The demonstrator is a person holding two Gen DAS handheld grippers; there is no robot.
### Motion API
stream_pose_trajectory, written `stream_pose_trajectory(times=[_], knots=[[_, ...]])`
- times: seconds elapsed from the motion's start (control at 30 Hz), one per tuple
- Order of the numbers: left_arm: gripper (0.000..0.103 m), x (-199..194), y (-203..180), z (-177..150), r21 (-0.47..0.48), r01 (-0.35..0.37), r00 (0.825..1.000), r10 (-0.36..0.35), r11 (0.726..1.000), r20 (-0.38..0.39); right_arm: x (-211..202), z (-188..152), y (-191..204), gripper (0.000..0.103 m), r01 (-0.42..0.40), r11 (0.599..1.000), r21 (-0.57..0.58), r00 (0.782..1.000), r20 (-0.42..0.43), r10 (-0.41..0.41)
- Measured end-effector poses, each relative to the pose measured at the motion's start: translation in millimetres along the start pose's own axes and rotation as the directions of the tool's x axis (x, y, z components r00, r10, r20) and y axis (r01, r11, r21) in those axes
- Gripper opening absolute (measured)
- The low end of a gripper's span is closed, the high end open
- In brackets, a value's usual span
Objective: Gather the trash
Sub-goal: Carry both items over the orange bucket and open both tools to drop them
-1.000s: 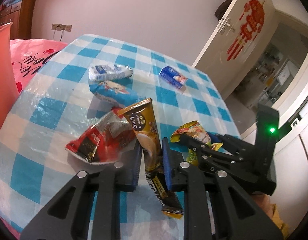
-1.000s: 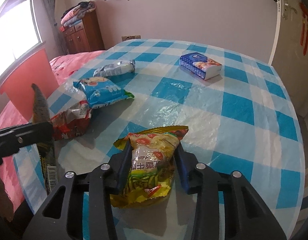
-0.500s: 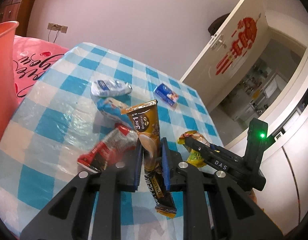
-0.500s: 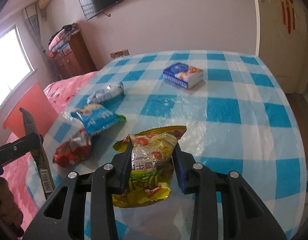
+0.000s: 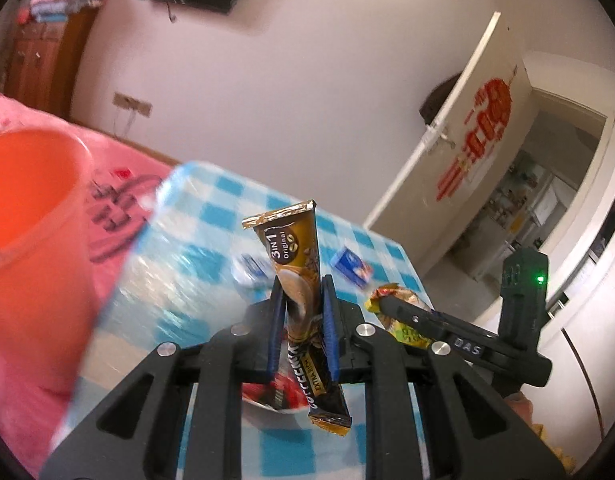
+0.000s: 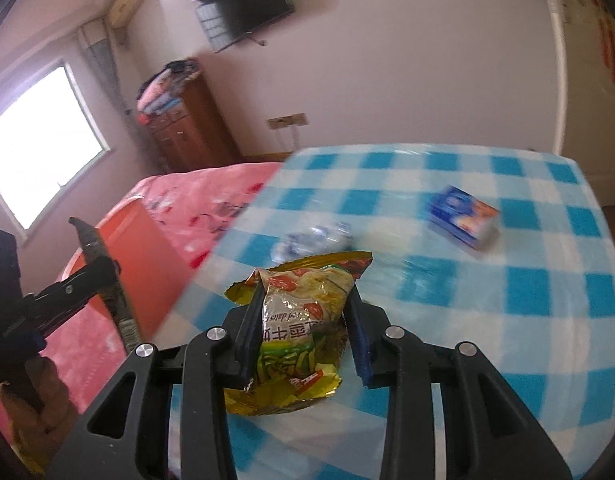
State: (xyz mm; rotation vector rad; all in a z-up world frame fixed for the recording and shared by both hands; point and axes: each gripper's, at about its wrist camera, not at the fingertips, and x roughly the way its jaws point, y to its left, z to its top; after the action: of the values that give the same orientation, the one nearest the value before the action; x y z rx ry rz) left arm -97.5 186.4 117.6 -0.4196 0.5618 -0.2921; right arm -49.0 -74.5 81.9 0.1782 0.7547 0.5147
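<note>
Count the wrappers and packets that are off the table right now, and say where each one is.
2. The coffee sachet is clamped upright in the left gripper; the yellow-green snack packet is pinched in the right gripper. More trash lies on the checked table, partly blurred or hidden.

You have two tongs, the left tongs (image 5: pixel 303 312) and the right tongs (image 6: pixel 307 336), each with one wrapper: a coffee sachet (image 5: pixel 297 280) and a yellow snack packet (image 6: pixel 303 320). On the table (image 6: pixel 507 300) you can count one blue tissue pack (image 6: pixel 463 220), one crumpled white-and-blue wrapper (image 6: pixel 311 238) and one red wrapper (image 5: pixel 275 396). Beside it you have one orange bin (image 5: pixel 31 216).
</note>
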Motion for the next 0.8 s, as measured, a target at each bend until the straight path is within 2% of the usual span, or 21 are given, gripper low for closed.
stream_pose_trajectory(times=[0.2, 0.47, 0.63, 0.8], knots=[[0.019, -37.0, 26.1, 31.4, -0.017, -0.079, 0.992, 0.080, 0.997, 0.094, 11.2, 30.2, 60.9, 0.038, -0.108, 0.990, -0.085, 0.994, -0.001, 0.109], [0.019, -85.7, 72.6, 67.4, -0.075, -0.202, 0.959, 0.213, 0.977, 0.188, 38.0, 63.5, 143.1, 0.038, -0.252, 0.953, -0.167, 0.968, -0.026, 0.251], [0.019, -100.2, 98.9, 79.5, -0.119, -0.251, 0.938, 0.272, 0.961, 0.214, 59.5, 75.4, 191.2, 0.038, -0.309, 0.925, -0.222, 0.951, -0.055, 0.304], [0.019, -101.4, 124.3, 83.8, -0.159, -0.284, 0.925, 0.314, 0.945, 0.213, 78.9, 83.0, 219.3, 0.038, -0.343, 0.907, -0.243, 0.939, -0.075, 0.335]])
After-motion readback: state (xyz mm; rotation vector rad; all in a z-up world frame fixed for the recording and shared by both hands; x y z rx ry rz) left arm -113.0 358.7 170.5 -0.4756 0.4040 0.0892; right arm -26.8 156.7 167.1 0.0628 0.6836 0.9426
